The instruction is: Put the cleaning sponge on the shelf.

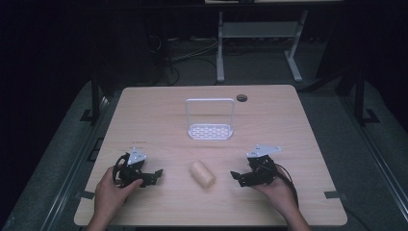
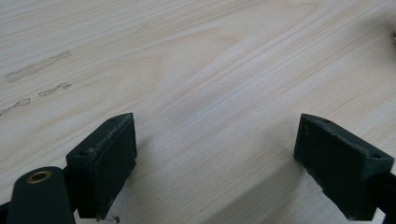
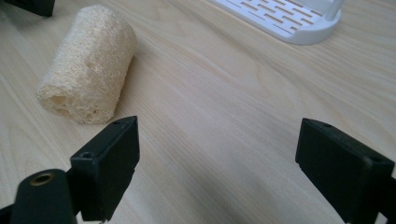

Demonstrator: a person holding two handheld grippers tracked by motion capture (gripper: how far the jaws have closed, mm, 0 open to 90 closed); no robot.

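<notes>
A pale yellow loofah roll (image 1: 203, 173) lies on its side on the wooden table (image 1: 159, 120), between my two grippers. In the right gripper view the loofah (image 3: 88, 63) sits just beyond my left-hand jaw. A white slotted rack with a tall wire handle (image 1: 210, 131) stands behind it, near the table's middle; its base (image 3: 285, 16) shows at the top of the right gripper view. My left gripper (image 1: 155, 176) rests open on the table at front left, with bare wood between its jaws (image 2: 215, 154). My right gripper (image 1: 235, 177) is open at front right, empty (image 3: 217, 163).
A round cable hole (image 1: 241, 98) sits at the table's far right edge. Beyond the table stands a grey metal desk frame (image 1: 260, 43) on a dark floor with cables. Faint scuff marks (image 2: 39, 77) mark the wood ahead of my left gripper.
</notes>
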